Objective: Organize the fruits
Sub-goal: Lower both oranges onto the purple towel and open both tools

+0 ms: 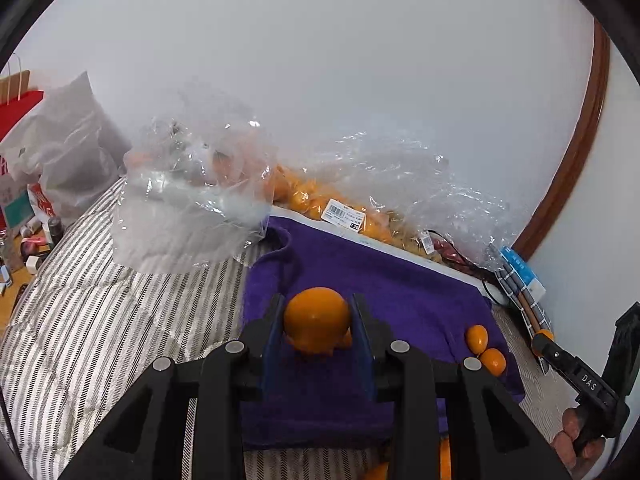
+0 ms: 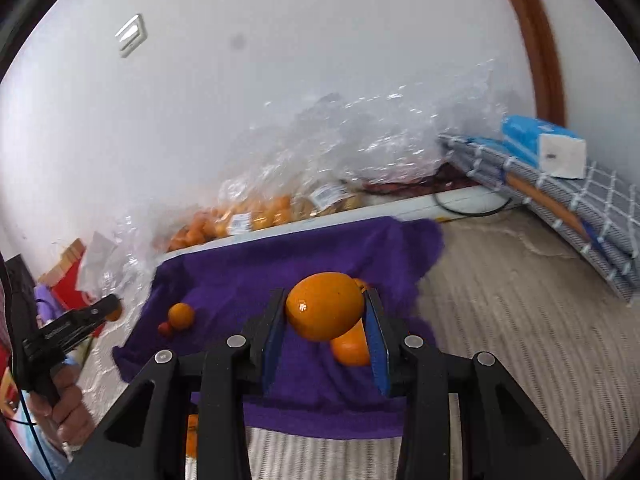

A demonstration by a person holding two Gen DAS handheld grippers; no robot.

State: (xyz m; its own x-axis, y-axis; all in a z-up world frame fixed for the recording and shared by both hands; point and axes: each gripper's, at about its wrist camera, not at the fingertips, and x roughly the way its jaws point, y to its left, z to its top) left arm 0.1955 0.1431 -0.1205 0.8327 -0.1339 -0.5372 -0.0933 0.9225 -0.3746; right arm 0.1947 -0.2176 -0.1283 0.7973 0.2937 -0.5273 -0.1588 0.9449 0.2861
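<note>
Striped bedding (image 1: pixel 80 320) under purple towel (image 1: pixel 380 280), bagged fruit (image 1: pixel 304 196) against the wall. Left gripper (image 1: pixel 318 320) clamped on small orange fruit (image 1: pixel 318 316); right gripper (image 2: pixel 326 312) clamped on larger orange fruit (image 2: pixel 324 306). Smooth round skins, narrow pads: likely to squirt out and roll off the towel.

My tool's glossy, smooth orange (image 2: pixel 325 306) shines above the matt, fuzzy purple towel (image 2: pixel 240 276); crinkled clear plastic bags (image 1: pixel 192 184) glisten.

Left fruit (image 1: pixel 317 317): glossy orange, clamped between blue pads.
Right fruit (image 2: pixel 325 305): larger oval orange, likewise clamped.
Loose fruits (image 1: pixel 477 339): on purple towel (image 1: pixel 400 288).
</note>
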